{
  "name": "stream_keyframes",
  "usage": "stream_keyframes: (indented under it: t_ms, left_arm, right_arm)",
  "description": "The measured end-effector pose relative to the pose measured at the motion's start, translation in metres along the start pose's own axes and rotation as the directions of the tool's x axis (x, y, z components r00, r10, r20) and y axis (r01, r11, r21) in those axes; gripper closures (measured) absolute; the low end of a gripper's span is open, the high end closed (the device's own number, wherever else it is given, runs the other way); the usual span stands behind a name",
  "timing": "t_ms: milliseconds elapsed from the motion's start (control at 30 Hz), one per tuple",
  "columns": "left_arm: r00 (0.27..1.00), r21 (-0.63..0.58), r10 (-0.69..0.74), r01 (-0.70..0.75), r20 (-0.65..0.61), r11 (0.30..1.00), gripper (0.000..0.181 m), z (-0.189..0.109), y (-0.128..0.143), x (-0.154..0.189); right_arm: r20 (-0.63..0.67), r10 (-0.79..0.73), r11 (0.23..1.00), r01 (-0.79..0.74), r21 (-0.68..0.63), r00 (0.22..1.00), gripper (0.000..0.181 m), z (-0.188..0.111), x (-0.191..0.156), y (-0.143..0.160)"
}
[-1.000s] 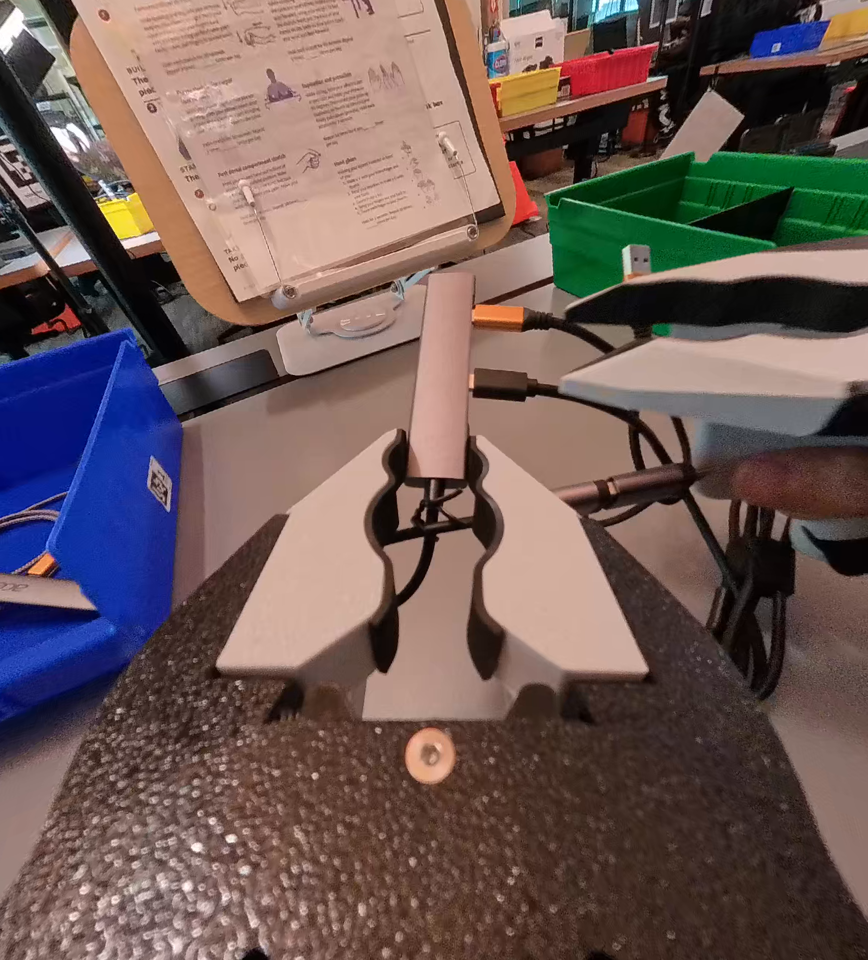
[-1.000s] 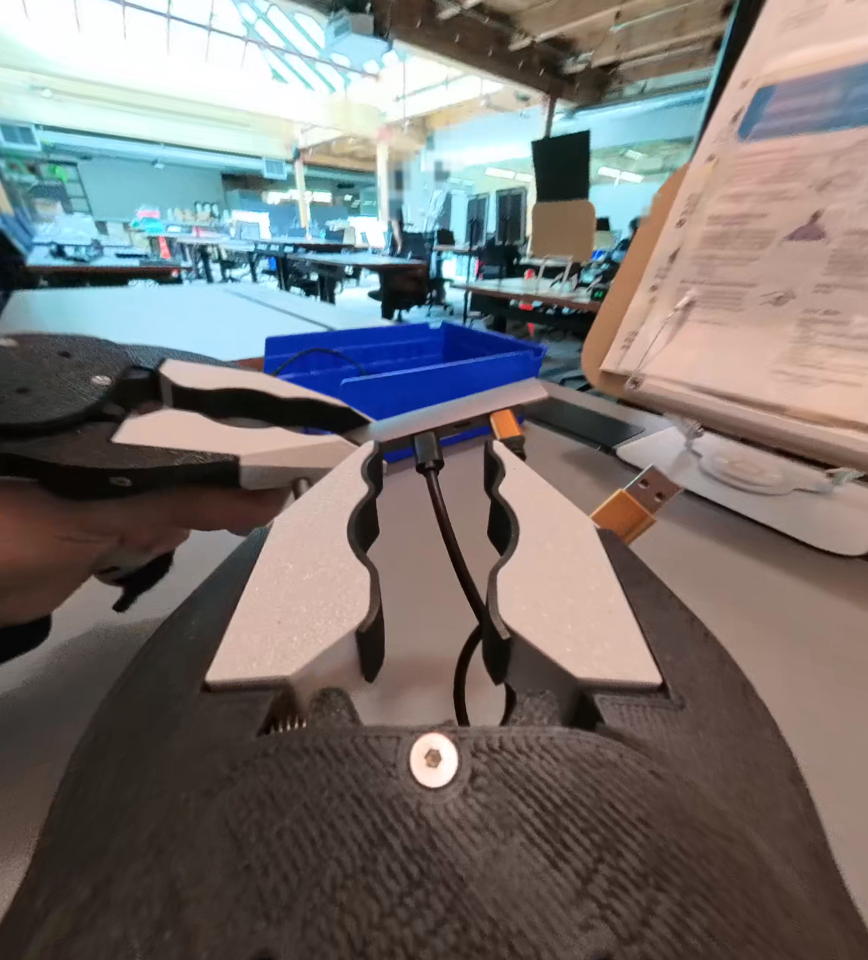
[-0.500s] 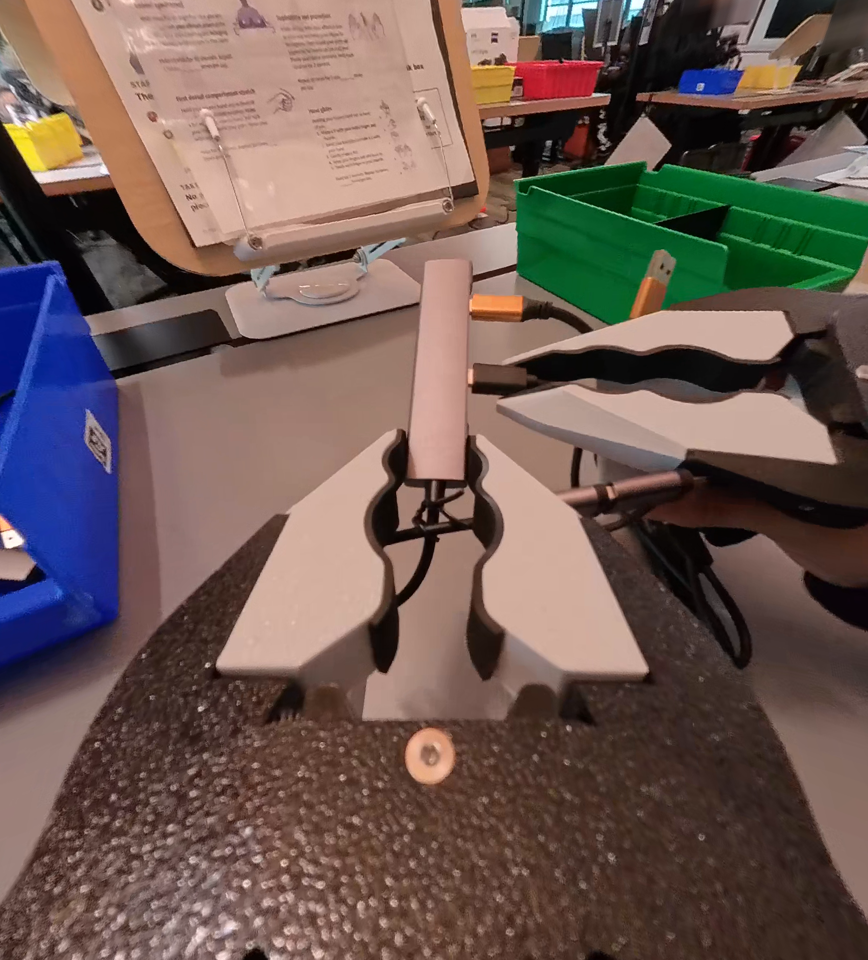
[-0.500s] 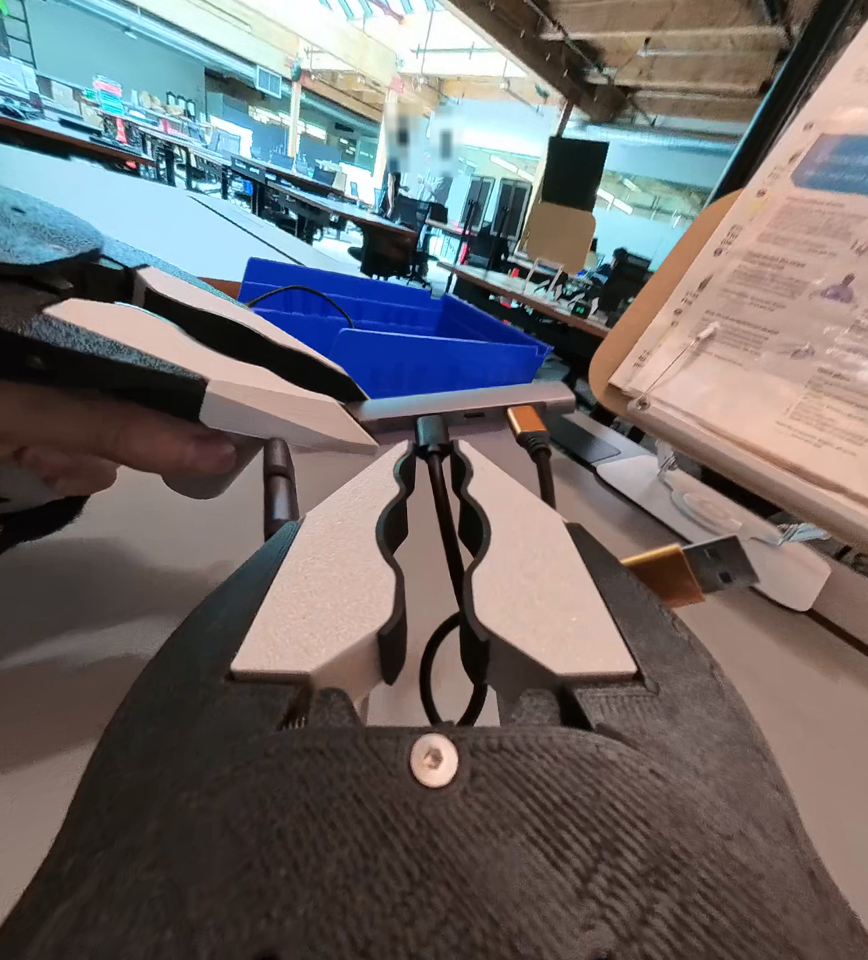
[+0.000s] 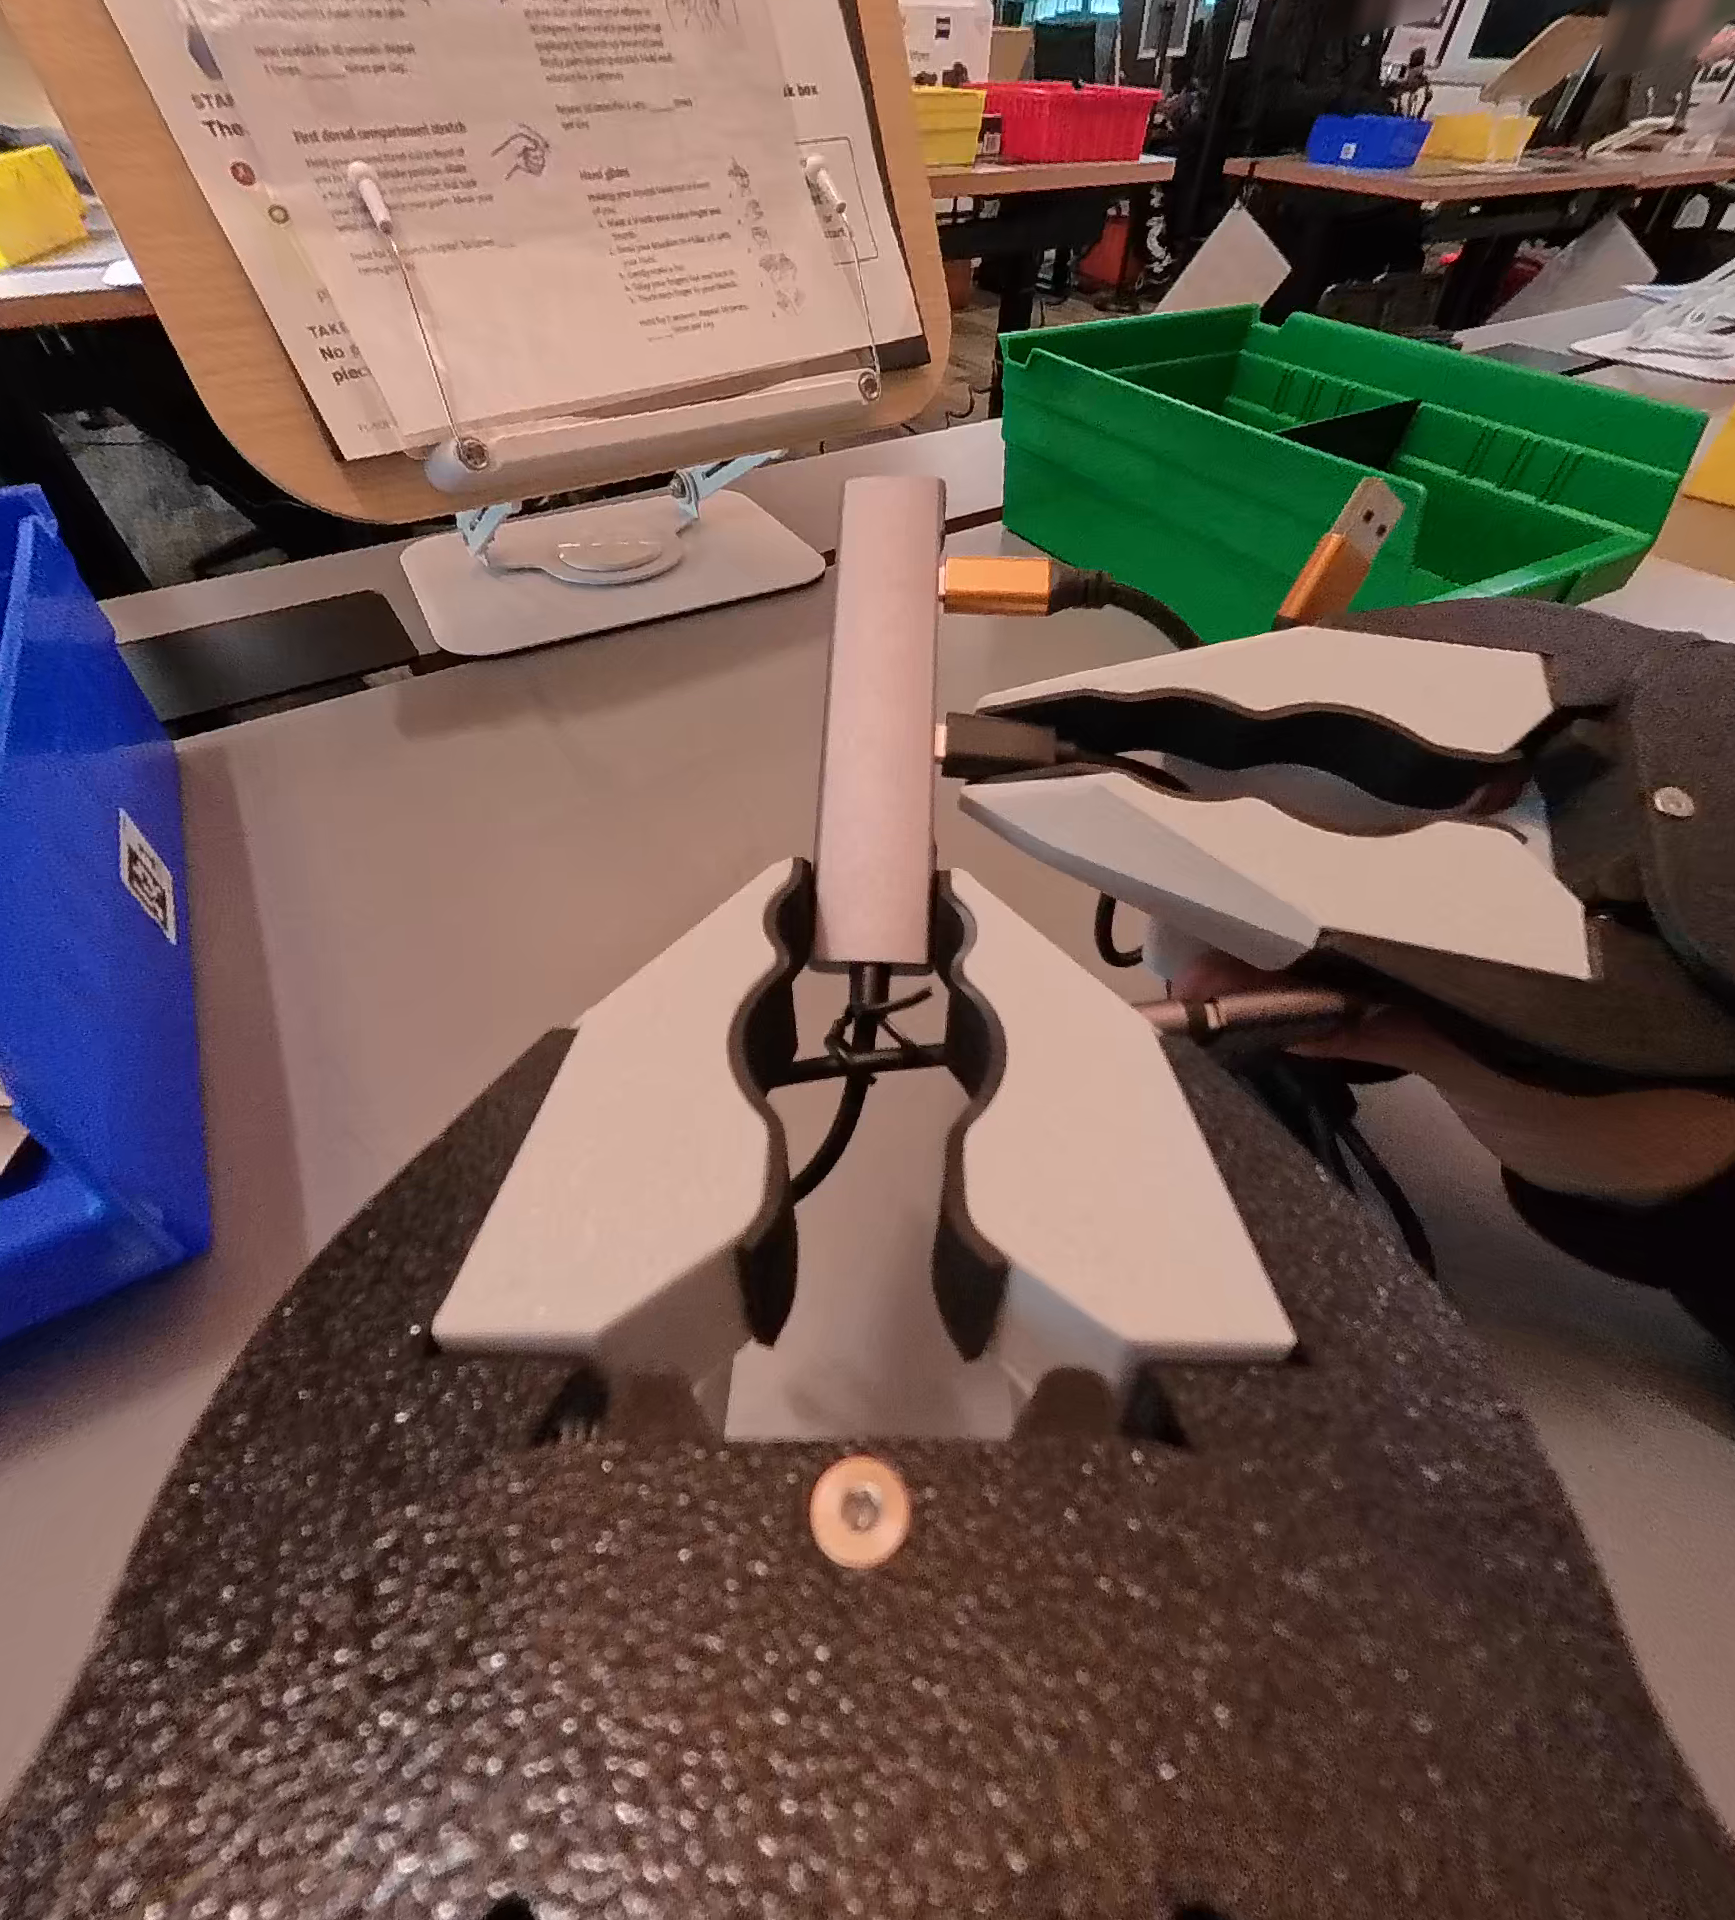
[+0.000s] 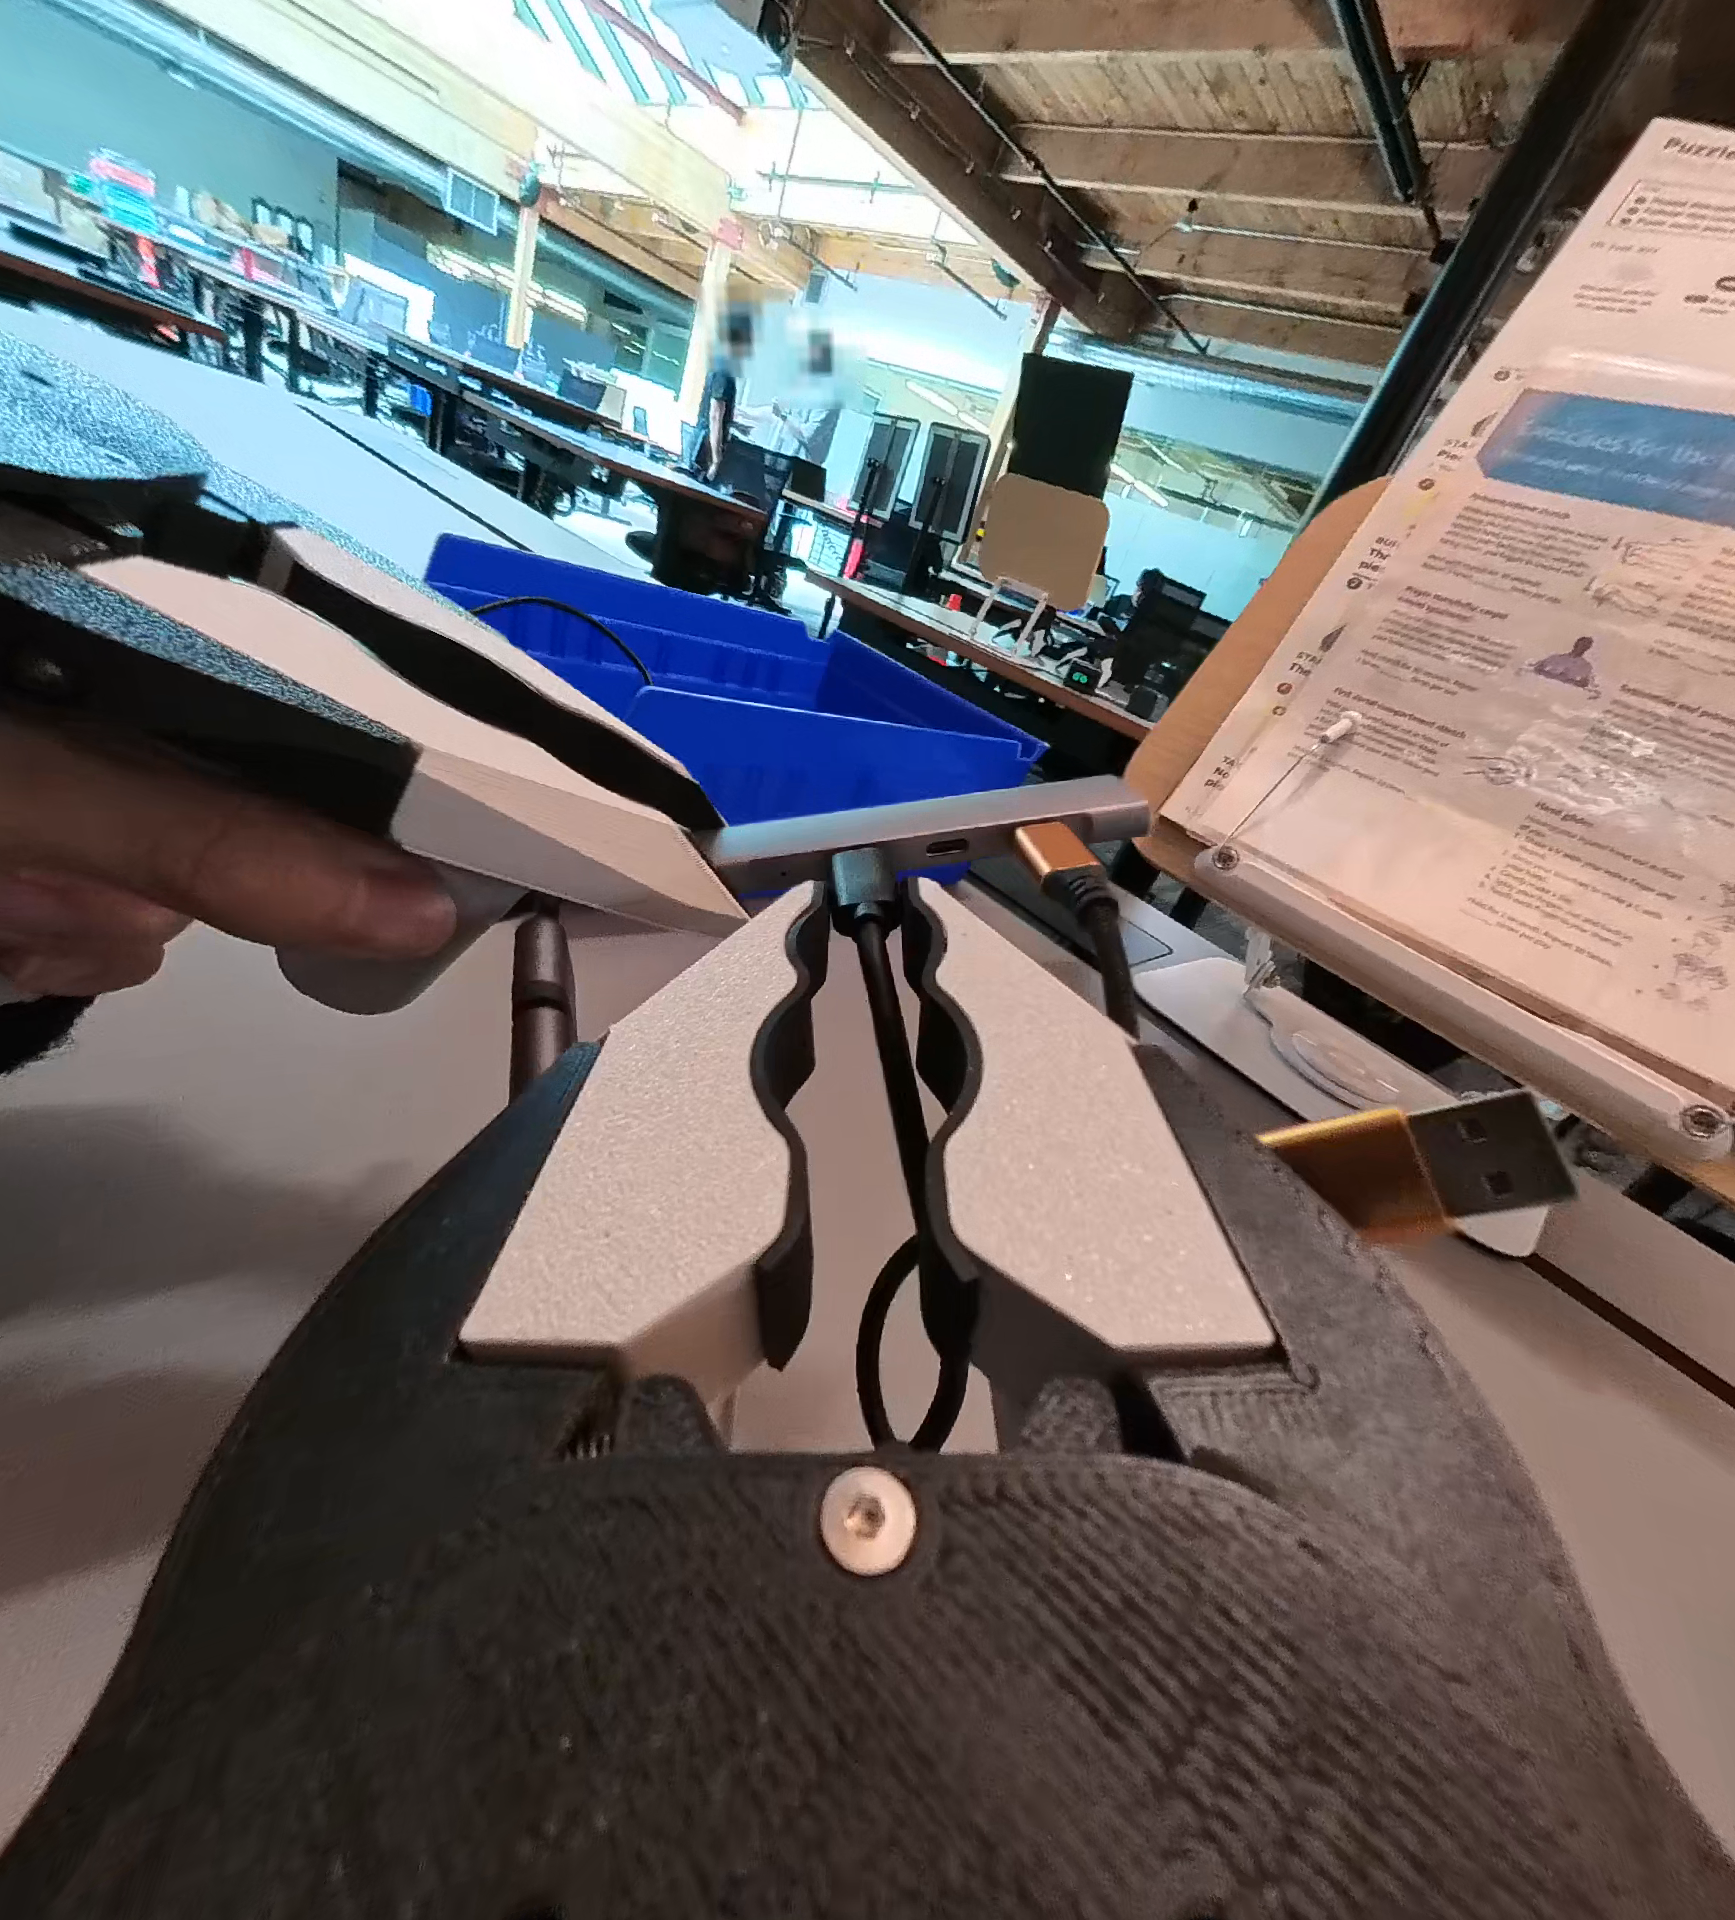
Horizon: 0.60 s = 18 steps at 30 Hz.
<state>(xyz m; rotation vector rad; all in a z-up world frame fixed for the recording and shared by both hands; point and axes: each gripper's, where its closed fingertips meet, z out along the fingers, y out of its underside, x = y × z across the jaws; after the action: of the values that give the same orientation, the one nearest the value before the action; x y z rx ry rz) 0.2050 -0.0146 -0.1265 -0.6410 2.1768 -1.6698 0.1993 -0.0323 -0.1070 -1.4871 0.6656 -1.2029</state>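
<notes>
Blue bin [image 5: 63,935] cut off, contents perhaps cables.

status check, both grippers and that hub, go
Left gripper shut on grey hub. Right gripper shut on black plug seated in hub. Orange plug also seated; loose orange USB end dangling beside the right gripper.

My right gripper [image 6: 868,909] has its jaws closed on the black plug [image 6: 855,878] seated in the grey hub [image 6: 930,831]. The left gripper [image 6: 707,868] clamps the hub's near end. An orange plug [image 6: 1050,854] sits in the hub farther along, and a loose orange USB plug [image 6: 1414,1162] hangs at right. Blue bin [image 6: 821,727] behind, document stand [image 6: 1528,748] right.
</notes>
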Motion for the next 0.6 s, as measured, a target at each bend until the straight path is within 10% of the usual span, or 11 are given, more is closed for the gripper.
stream_keyframes:
  t_ms: [600]
  left_arm:
    - [0.994, 0.327, 0.108, -0.113, 0.031, 0.938, 0.154, -0.002, -0.027, 0.005]
  right_arm:
    - [-0.044, 0.215, 0.976, -0.213, 0.051, 0.976, 0.171, -0.011, 0.007, -0.012]
